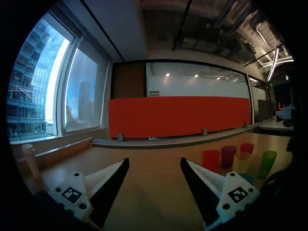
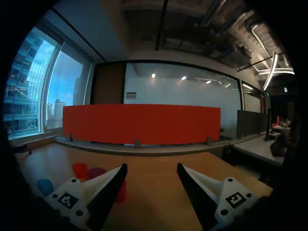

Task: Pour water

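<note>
On the light wooden table (image 1: 154, 200), the left gripper (image 1: 154, 161) has its 2 fingers spread wide with nothing between them. In the left gripper view, 6 translucent plastic cups cluster to the right, beyond the right finger: 1 orange-red cup (image 1: 211, 159) nearest centre, 1 purple cup (image 1: 228, 155) just right of it, 1 dark red cup (image 1: 246, 148) farthest back, 1 yellow cup (image 1: 241, 162) nearer, 1 green cup (image 1: 267, 163) rightmost, and 1 blue cup (image 1: 246, 178) nearest, mostly hidden by the finger. Those in clear sight stand upright, long axis vertical, mouths up; I cannot tell their contents. The right gripper (image 2: 151, 166) has its 2 fingers likewise apart and empty. In the right gripper view, 4 cups sit at near left: 1 blue, 2 red, 1 purple. 1 long orange-red divider panel (image 1: 179, 116) runs along the far table edge.
</note>
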{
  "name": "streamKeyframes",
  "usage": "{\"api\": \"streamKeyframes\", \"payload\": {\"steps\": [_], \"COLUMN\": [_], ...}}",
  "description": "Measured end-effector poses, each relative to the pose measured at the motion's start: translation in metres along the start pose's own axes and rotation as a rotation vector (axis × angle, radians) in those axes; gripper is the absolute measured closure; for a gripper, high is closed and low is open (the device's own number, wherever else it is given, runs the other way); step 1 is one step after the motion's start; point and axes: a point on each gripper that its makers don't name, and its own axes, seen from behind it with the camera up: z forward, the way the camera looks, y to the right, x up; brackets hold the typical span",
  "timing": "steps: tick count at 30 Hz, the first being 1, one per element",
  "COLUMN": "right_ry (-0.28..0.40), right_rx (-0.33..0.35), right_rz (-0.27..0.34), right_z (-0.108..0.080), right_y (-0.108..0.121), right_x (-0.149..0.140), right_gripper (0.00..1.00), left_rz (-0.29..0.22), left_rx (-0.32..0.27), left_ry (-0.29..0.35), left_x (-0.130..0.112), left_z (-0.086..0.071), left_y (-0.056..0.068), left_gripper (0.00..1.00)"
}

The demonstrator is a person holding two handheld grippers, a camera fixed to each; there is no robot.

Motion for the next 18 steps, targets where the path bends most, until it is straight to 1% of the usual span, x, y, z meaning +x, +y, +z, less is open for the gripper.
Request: {"api": "streamKeyframes", "payload": {"steps": [7,12,18], "right_ry": [-0.001,0.009,0.011], "right_rx": [-0.004,-0.003,0.0], "right_rz": [0.01,0.022,0.024], "right_z": [0.001,0.0,-0.001], "right_y": [0.001,0.0,-0.001], "right_x": [-0.001,0.002,0.004], "right_gripper": [0.0,0.0,0.0], "left_rz": [-0.014,-0.027,-0.03], "left_rx": [0.002,-0.002,-0.007], "left_ry": [-0.005,-0.009,-0.016], "left_x": [-0.005,-0.008,-0.011], "left_z": [-0.001,0.0,0.0], "left_y": [-0.002,-0.001,-0.001], "left_gripper": [0.01,0.01,0.01]}}
